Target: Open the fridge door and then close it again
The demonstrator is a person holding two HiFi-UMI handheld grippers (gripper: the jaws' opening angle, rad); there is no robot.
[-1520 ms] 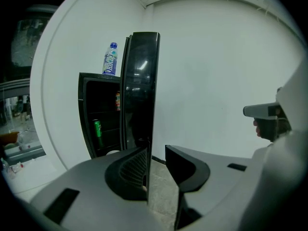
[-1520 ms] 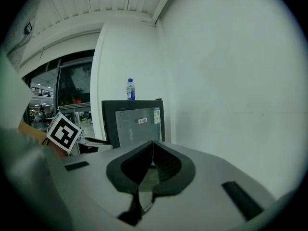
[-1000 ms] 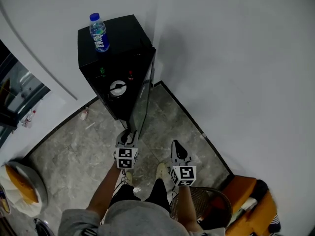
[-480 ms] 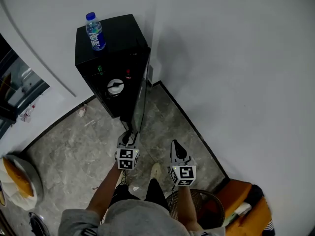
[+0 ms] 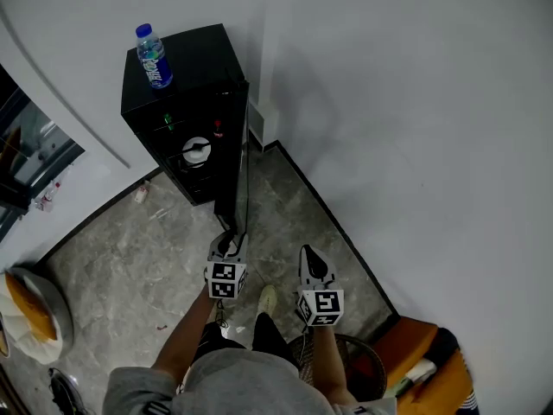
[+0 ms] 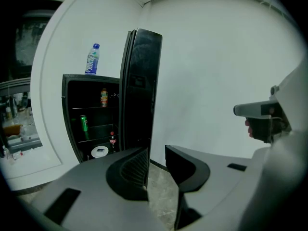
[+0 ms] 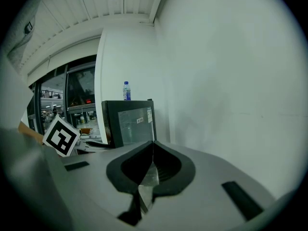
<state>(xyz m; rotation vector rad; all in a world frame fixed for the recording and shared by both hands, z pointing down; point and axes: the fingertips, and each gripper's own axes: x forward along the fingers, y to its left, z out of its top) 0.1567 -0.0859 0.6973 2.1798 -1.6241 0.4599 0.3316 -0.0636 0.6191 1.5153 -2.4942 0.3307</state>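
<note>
Black fridge door (image 5: 243, 167) (image 6: 142, 88), open at twelve o'clock, sits between the parted jaws of your left gripper (image 5: 228, 242) (image 6: 156, 165). Your right gripper (image 5: 311, 263) (image 7: 153, 152) has its jaws together.

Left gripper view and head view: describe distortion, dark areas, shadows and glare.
Left gripper view: fisheye, with black corners; the open interior of the tall black fridge is dim. Head view: evenly lit, a faint soft shadow on the white wall beside the fridge, no glare.

White walls (image 5: 415, 102) meet grey marble floor (image 5: 130, 258).
</note>
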